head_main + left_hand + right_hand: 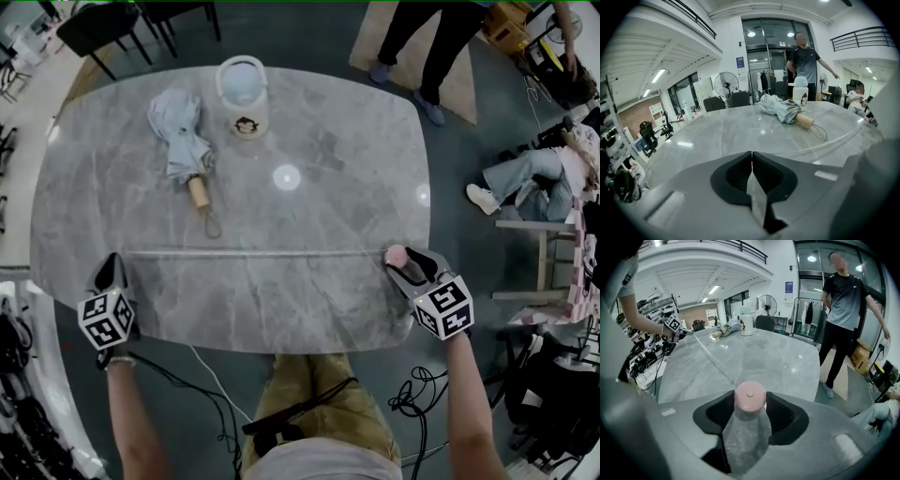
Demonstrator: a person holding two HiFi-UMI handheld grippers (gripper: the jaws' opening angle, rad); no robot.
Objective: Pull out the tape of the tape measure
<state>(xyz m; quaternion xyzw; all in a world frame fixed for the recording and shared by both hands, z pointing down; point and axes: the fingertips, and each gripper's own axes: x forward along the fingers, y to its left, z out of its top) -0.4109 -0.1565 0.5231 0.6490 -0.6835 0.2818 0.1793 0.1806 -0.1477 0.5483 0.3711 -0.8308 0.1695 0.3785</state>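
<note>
"What was the biggest thing there?"

"A big grey table with round corners. A folded pale blue umbrella lay on the far left part of the table. A white jug with a little cartoon face stood just beside it, near the table's far edge."

"And the two claws?"

"The left gripper was at the table's near left edge. Its jaws were pressed together, pinching the end of the tape. The right gripper was at the table's near right edge. Its jaws were spread wide and hugged the round pink tape measure on both sides."

"Where was the tape?"

"It was pulled out in a thin straight line across the near part of the table, from one claw to the other."
</note>
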